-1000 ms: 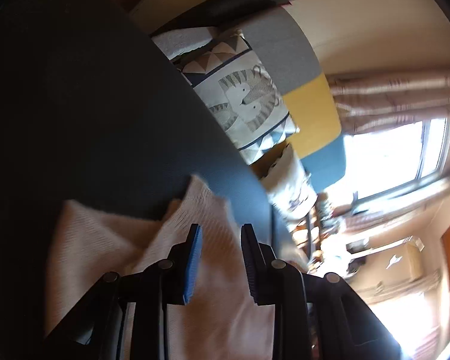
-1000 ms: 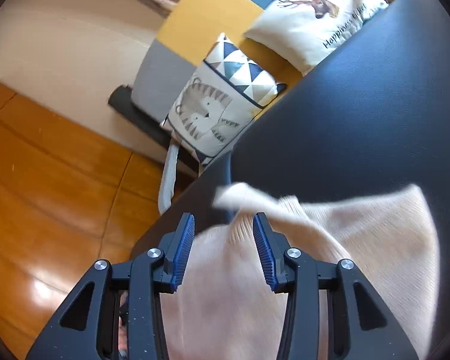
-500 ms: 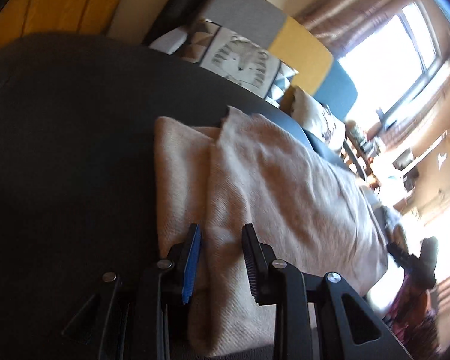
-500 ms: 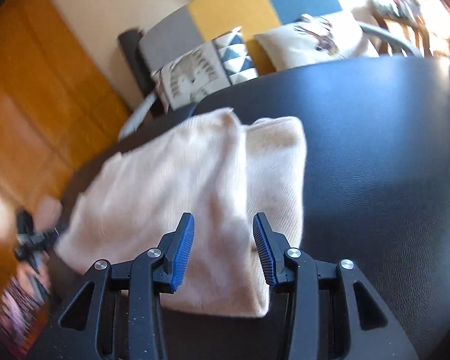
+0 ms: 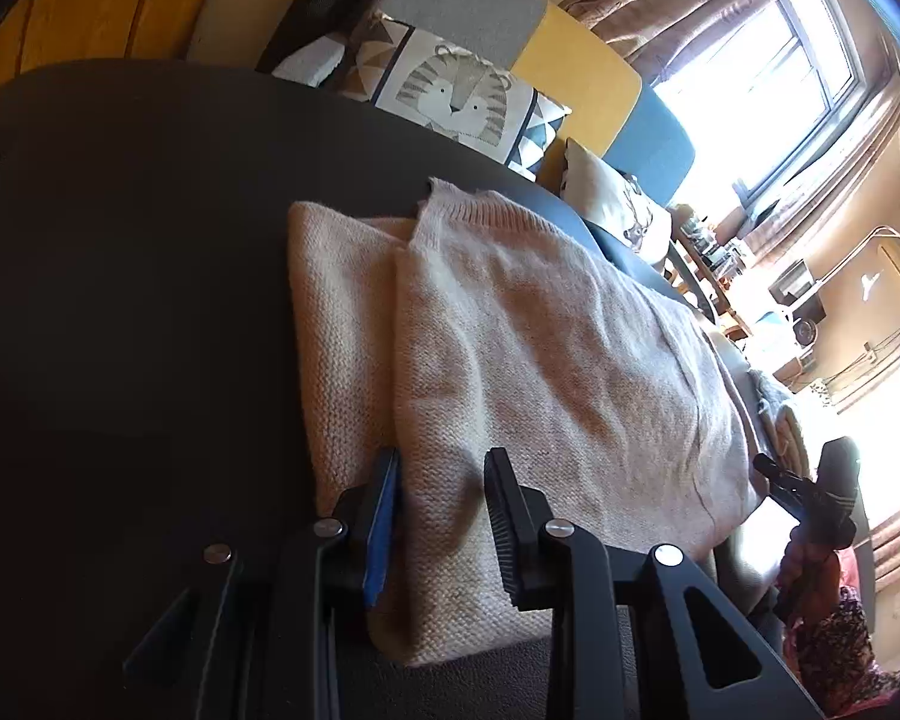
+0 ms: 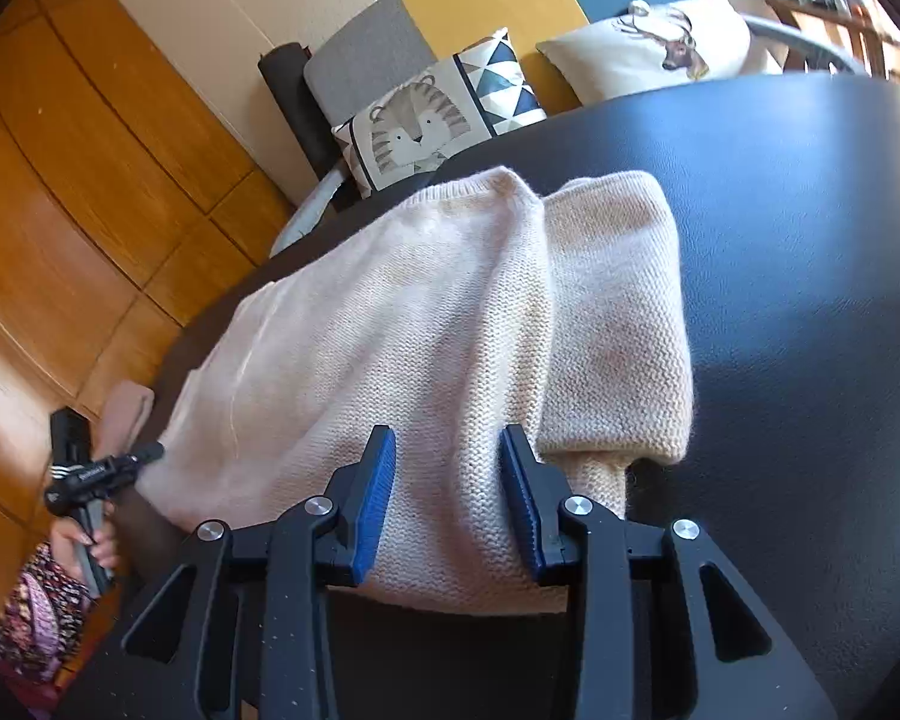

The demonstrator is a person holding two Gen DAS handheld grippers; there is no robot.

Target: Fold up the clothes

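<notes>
A beige knitted sweater (image 5: pixel 540 348) lies folded on the black table (image 5: pixel 120 240), its top layer lapped over a narrower folded strip (image 5: pixel 342 324). My left gripper (image 5: pixel 441 456) sits at the sweater's near edge, shut on a thick bunch of knit that fills the gap between its pads. In the right wrist view the same sweater (image 6: pixel 390 312) spreads away to the left, with the strip (image 6: pixel 618 312) on the right. My right gripper (image 6: pixel 448 432) also grips the near edge; its jaws are closing, with knit between the blue pads.
A sofa with a tiger cushion (image 6: pixel 414 126) and a deer cushion (image 6: pixel 648 54) stands behind the table (image 6: pixel 798 210). A hand holds a black clamp-like tool (image 6: pixel 90 474) at the sweater's far end, also seen as a black tool (image 5: pixel 810 498). Wooden floor (image 6: pixel 60 210) lies to the left.
A second ago both grippers held the sweater's flap raised above the table. The flap now lies flat over the rest of the sweater, and both views have rolled level. The right jaws have narrowed slightly.
</notes>
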